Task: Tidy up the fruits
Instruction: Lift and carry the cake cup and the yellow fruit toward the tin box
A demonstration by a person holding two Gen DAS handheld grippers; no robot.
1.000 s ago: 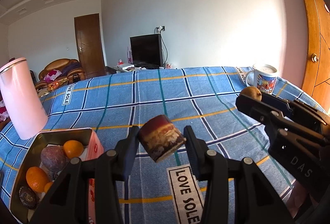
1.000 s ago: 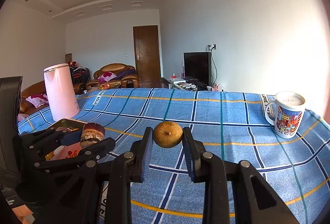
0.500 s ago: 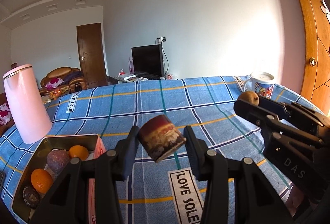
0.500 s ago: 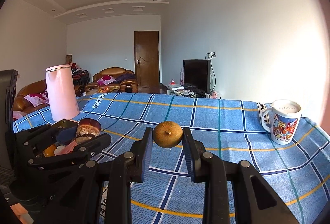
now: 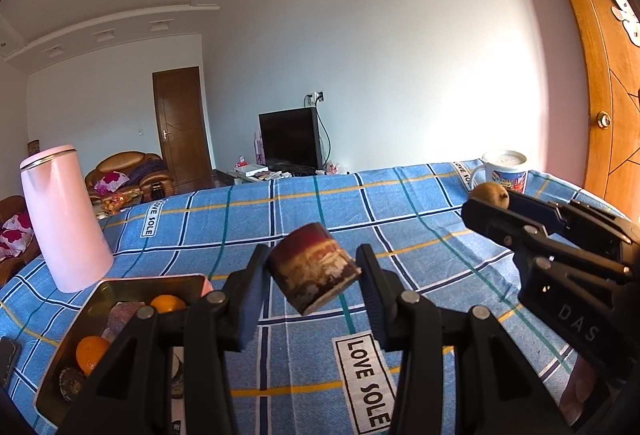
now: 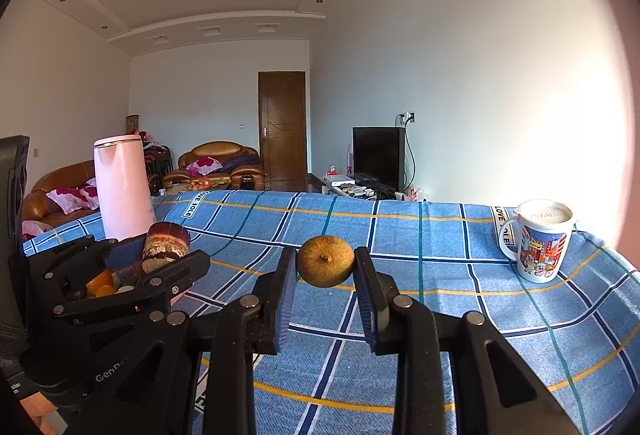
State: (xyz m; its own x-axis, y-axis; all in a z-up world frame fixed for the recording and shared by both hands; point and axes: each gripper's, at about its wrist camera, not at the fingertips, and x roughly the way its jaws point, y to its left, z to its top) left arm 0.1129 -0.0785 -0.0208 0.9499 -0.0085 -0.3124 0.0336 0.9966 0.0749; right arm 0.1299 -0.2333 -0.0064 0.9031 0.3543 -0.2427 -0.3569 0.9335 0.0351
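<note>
My left gripper [image 5: 314,269] is shut on a dark red, cut fruit piece [image 5: 314,267], held tilted above the blue checked cloth. My right gripper [image 6: 325,267] is shut on a round brown fruit [image 6: 326,266], also held off the table. In the left wrist view the right gripper [image 5: 486,205] shows at the right with the brown fruit [image 5: 490,191] at its tips. In the right wrist view the left gripper [image 6: 166,257] carries the red piece [image 6: 166,245] at the left. A metal tin [image 5: 96,295] at lower left holds oranges [image 5: 93,353] and darker fruits.
A pink kettle [image 5: 64,219] stands behind the tin at the left. A printed mug [image 6: 540,243] sits near the table's far right corner. Blue checked cloth [image 5: 400,211] covers the table. A wooden door [image 5: 600,75] rises at the right; sofas and a television stand beyond.
Both views have tilted slightly upward, so the table, kettle and tin sit lower in the frames. Both fruits stay gripped as before.
</note>
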